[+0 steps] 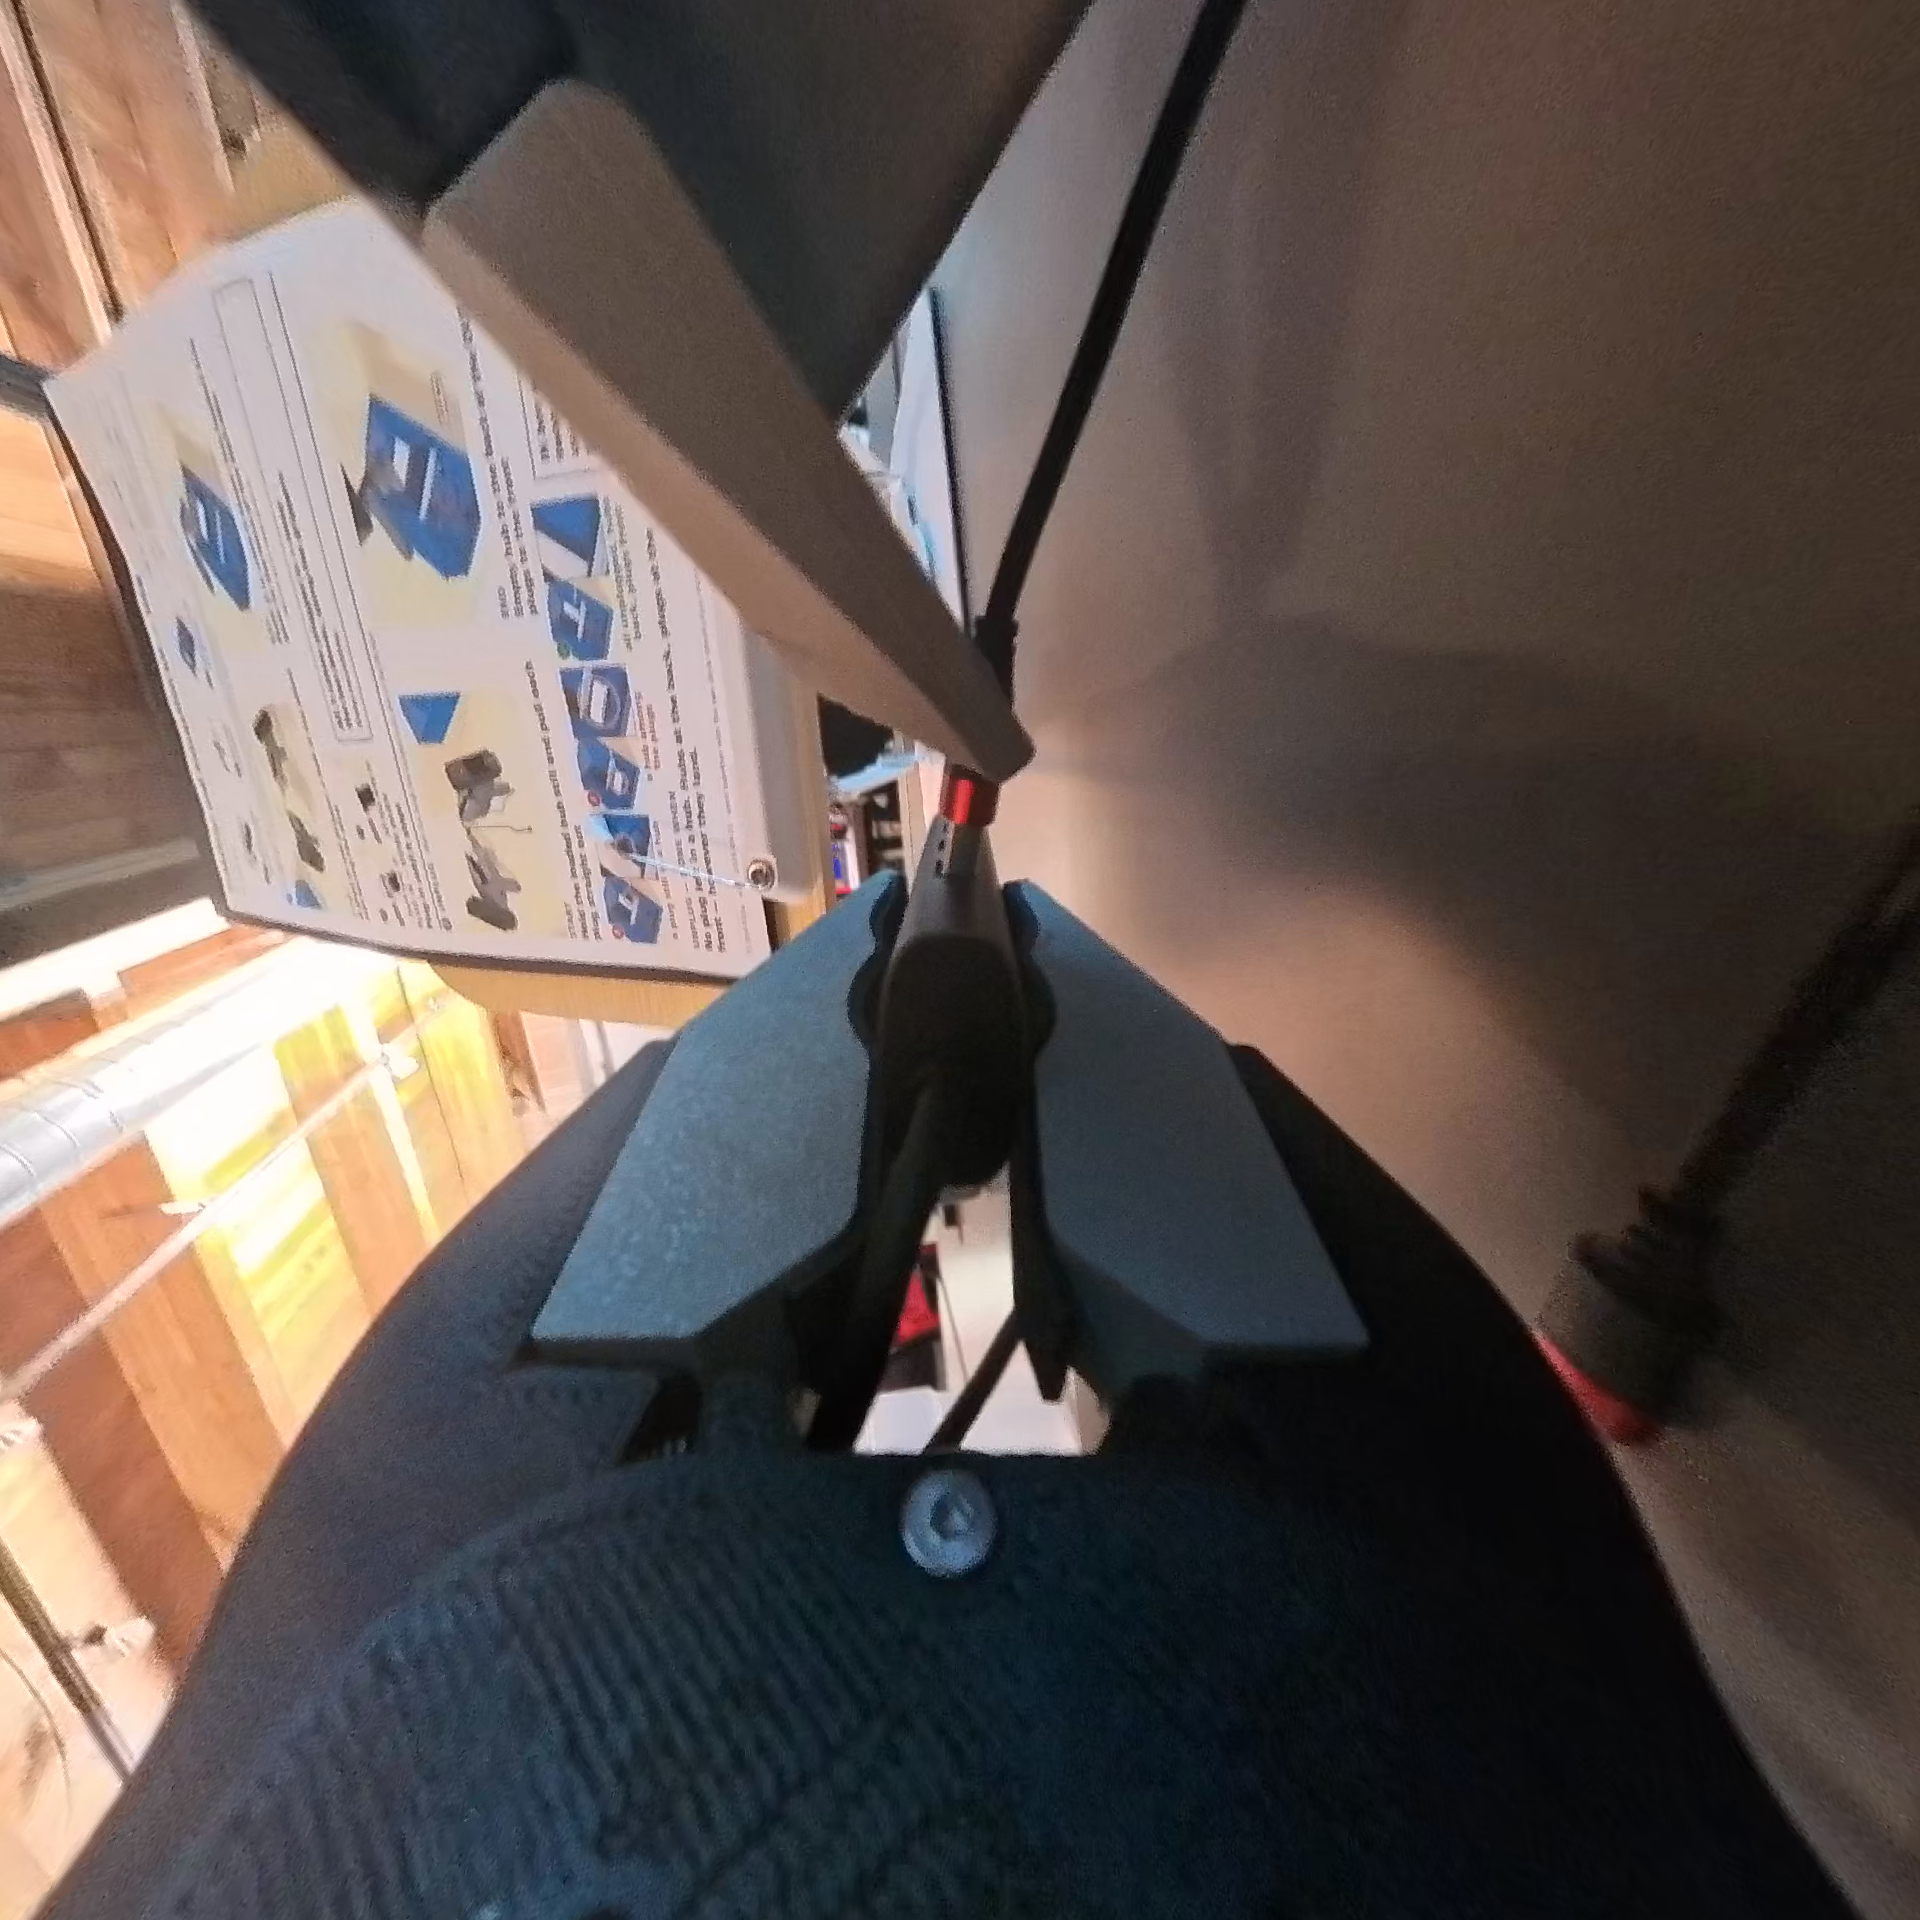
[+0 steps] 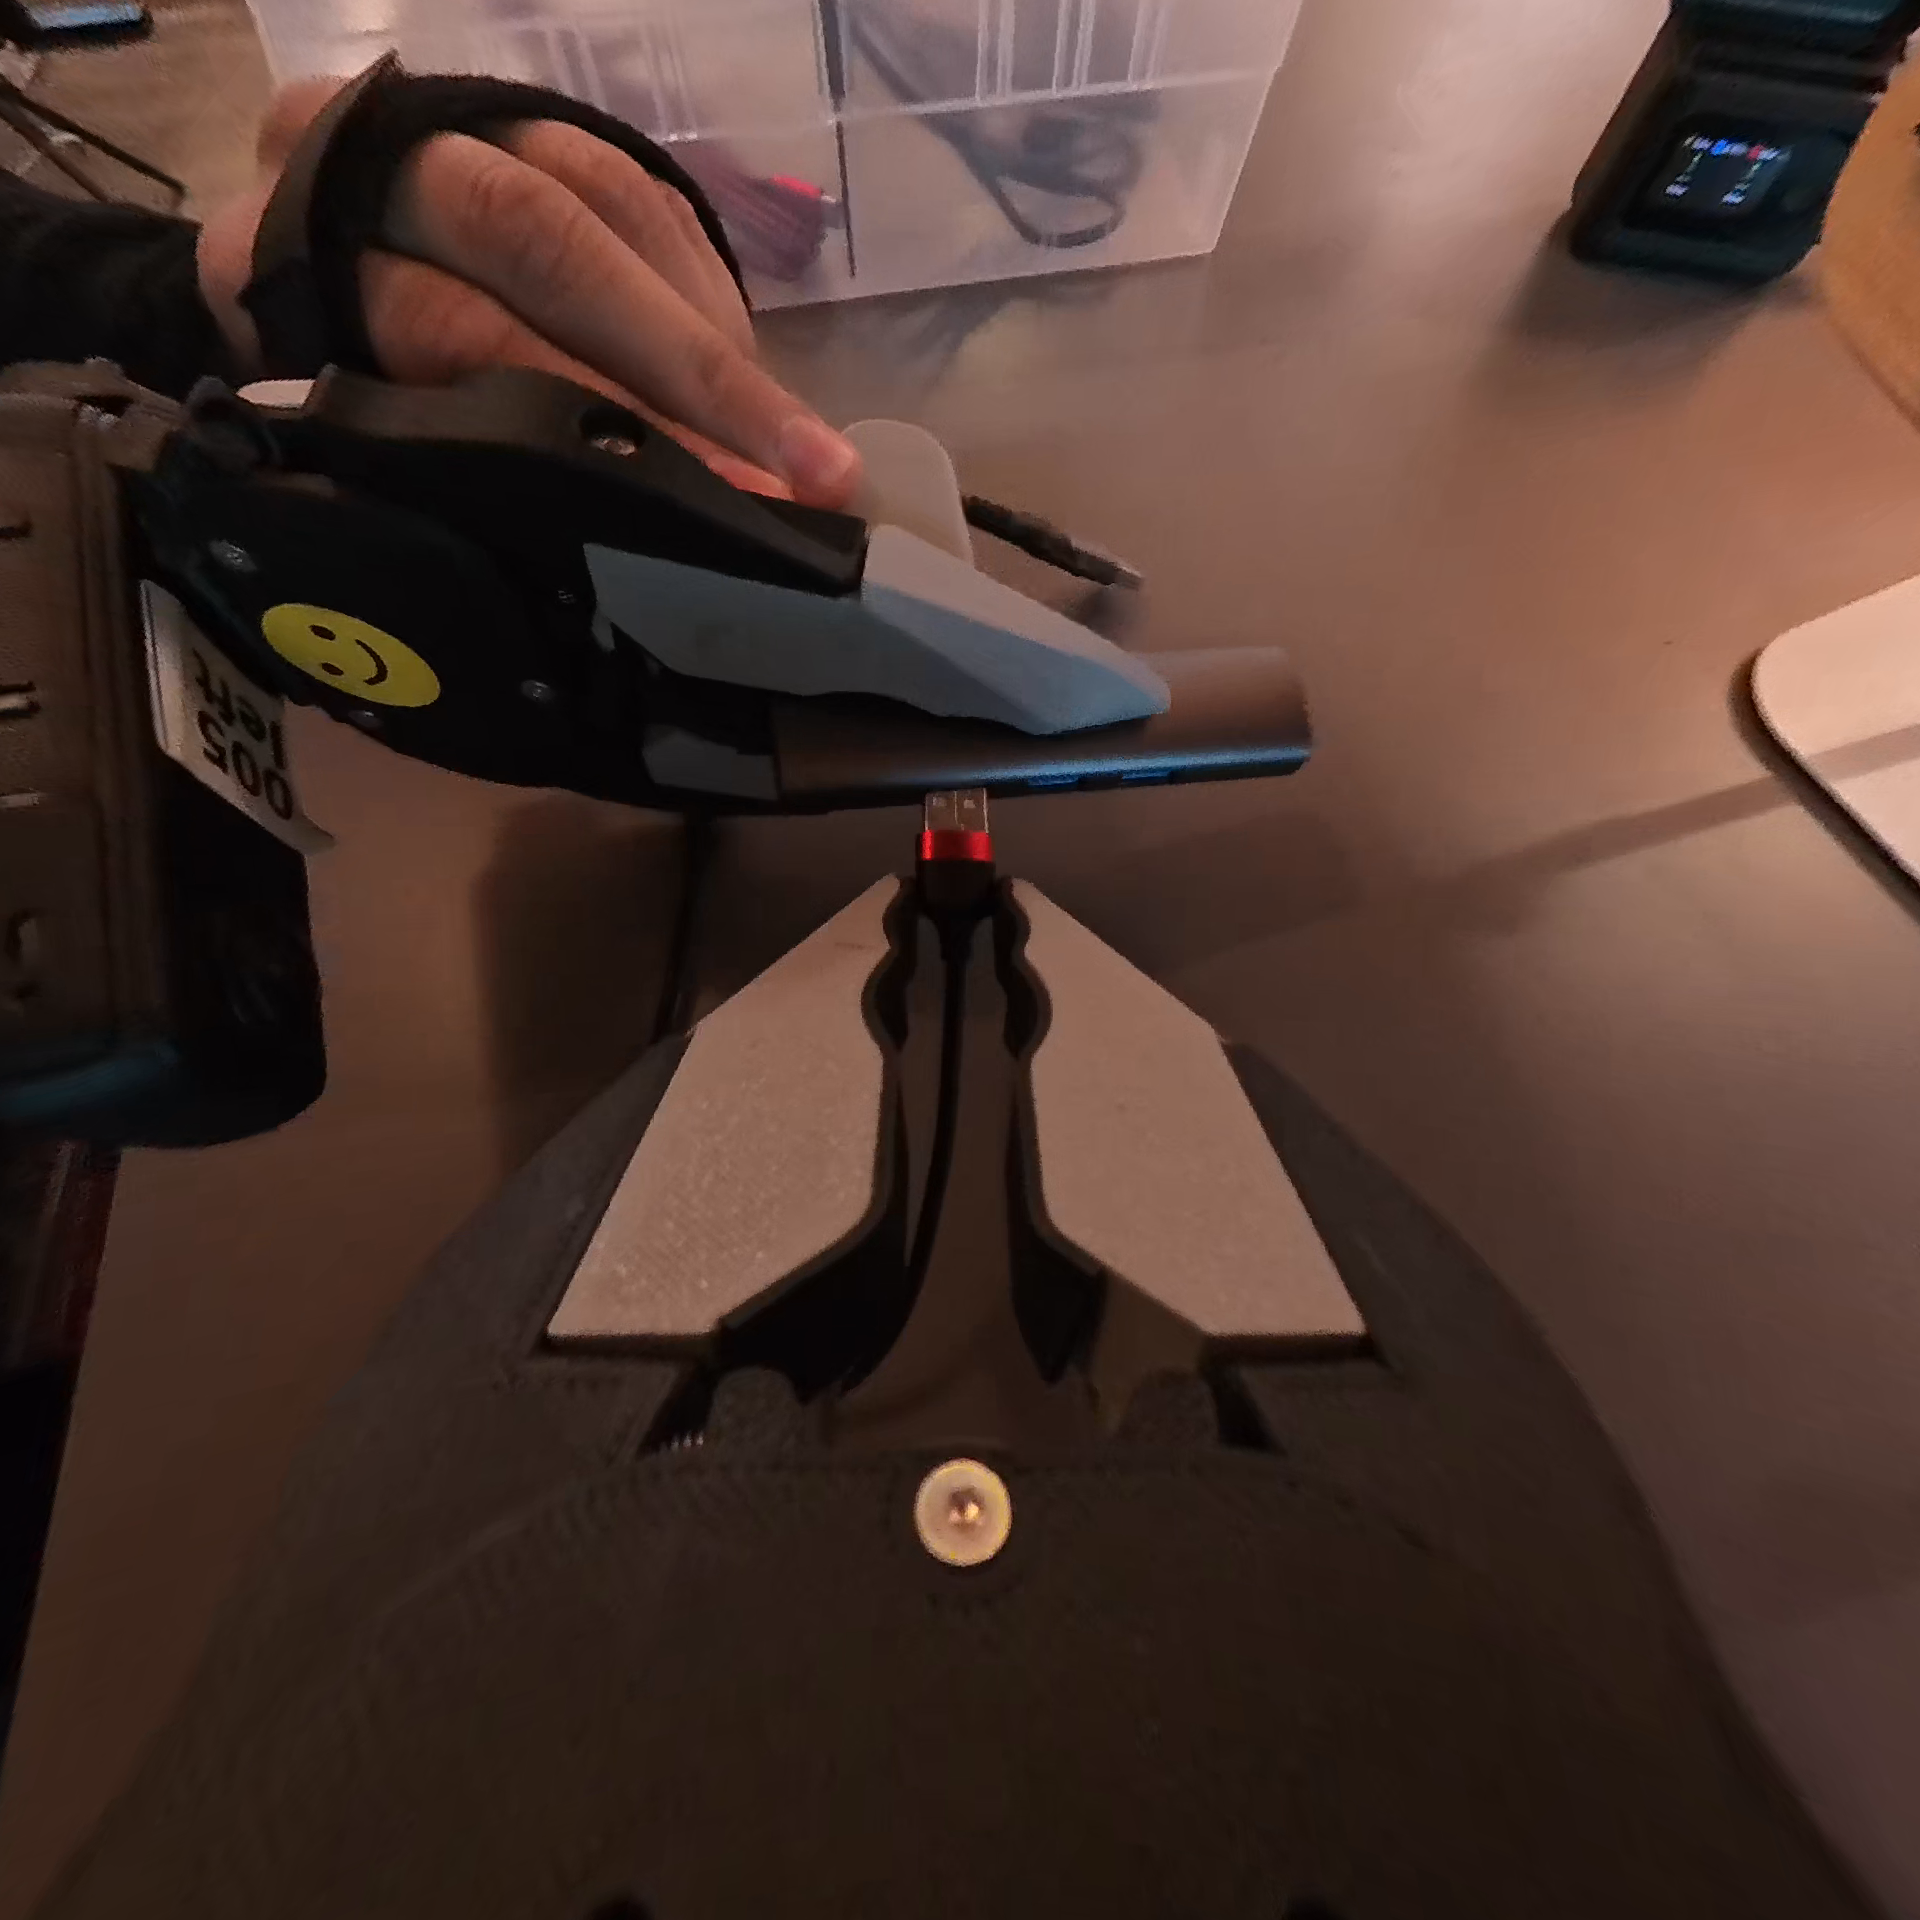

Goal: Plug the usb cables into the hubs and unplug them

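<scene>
right gripper [image 2: 951, 883] clamps red-collared USB plug [image 2: 954, 826] | plug tip just below hub [image 2: 1091, 743] at 12 o'clock | left gripper [image 1: 951, 904] clamps hub

Printed instruction sheet [image 1: 416, 623]; white tag [image 2: 234, 753] and smiley sticker [image 2: 348, 657] on left gripper [image 2: 1143, 707].

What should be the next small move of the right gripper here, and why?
Probably push the USB plug straight forward. The right gripper is shut on it, its metal tip sits just short of the hub edge, facing the ports, and the left gripper clamps the hub steady.
</scene>
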